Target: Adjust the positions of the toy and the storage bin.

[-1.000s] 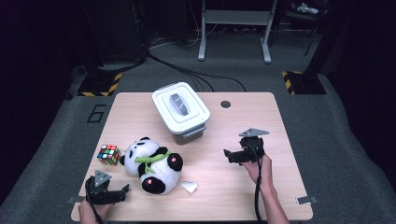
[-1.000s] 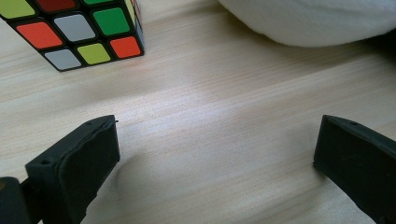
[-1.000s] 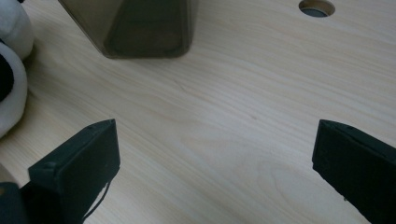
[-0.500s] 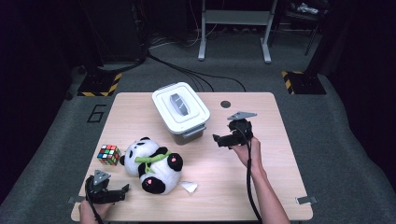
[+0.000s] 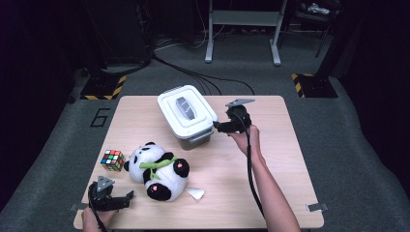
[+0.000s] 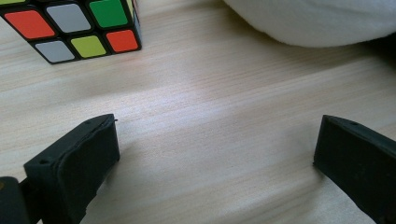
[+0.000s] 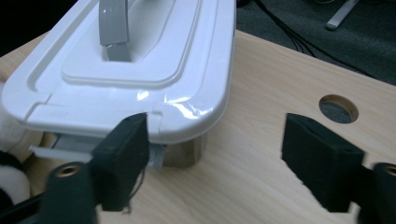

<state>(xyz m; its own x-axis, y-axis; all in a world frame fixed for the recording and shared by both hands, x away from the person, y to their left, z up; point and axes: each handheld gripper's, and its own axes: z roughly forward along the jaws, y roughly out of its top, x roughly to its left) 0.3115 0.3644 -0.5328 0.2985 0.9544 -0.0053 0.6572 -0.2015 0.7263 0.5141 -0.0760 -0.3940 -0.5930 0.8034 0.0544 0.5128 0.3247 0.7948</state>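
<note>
The right gripper [image 5: 218, 127], jaws just narrowing but clear of everything, nears the rigid, slick lidded box [image 5: 186, 115] at the table's far middle, best gripped by its grey handle [image 7: 113, 28].

A large black "6" is marked on the grey floor [image 5: 67, 126] left of the table.

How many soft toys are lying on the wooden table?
1. The black-and-white plush panda with a green scarf lies on the light wooden table, between the colourful puzzle cube and the white lidded plastic box.
</note>
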